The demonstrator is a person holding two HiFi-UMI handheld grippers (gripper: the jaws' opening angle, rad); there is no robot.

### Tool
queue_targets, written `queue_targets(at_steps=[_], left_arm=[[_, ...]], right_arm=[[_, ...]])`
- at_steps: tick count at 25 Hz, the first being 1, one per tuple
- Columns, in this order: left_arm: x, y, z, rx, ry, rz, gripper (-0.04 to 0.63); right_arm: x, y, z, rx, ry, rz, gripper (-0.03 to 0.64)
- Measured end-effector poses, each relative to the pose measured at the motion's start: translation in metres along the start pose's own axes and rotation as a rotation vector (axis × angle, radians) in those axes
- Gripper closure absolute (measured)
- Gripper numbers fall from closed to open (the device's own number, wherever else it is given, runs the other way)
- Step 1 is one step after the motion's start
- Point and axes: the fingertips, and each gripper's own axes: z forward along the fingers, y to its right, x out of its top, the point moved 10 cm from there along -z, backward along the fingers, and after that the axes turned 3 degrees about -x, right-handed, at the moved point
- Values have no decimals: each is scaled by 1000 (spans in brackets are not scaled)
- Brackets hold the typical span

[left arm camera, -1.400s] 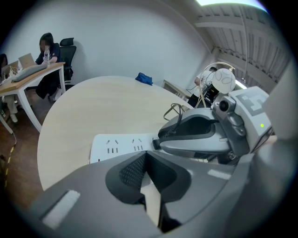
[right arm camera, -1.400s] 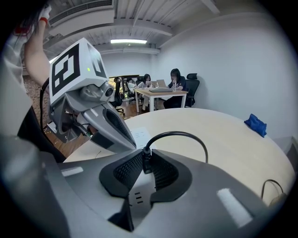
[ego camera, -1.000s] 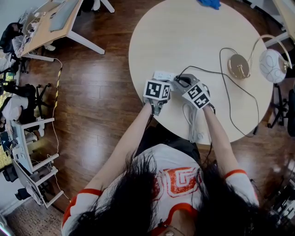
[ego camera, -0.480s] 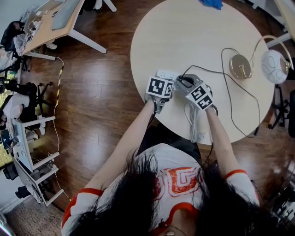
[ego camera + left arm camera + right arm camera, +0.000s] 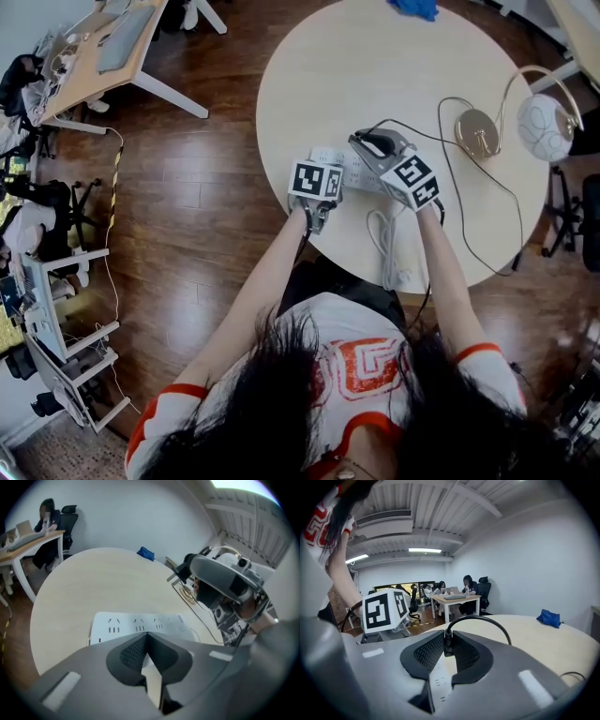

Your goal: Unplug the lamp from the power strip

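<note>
Head view: power strip (image 5: 349, 167) lengthwise left-right

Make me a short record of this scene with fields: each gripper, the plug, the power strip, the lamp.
left gripper: jaws together, tips down at the near edge of the power strip
right gripper: shut on the black plug
plug: held above the strip, not in a socket
power strip: flat on the table; the sockets in view are empty
lamp: at the table's right edge, its black cord running across to the plug
</note>
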Motion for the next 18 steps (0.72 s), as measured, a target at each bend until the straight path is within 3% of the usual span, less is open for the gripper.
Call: queue_targets(at_steps=[3,10,13,18], left_arm=[[1,6,3,36,-1,69,595],[-2,-2,1,-12,56,-62,595],[-3,-1,1,-4,66,-66,595],[-3,-1,1,-1,73,-61,595]], right_arm=[[-16,5,-3,-25,-59,28,561],[-43,-1,8,-57,-235,-13,560],[-51,0,12,-92,-298,-34,560],[-52,4,12,-104,-302,-27,553]])
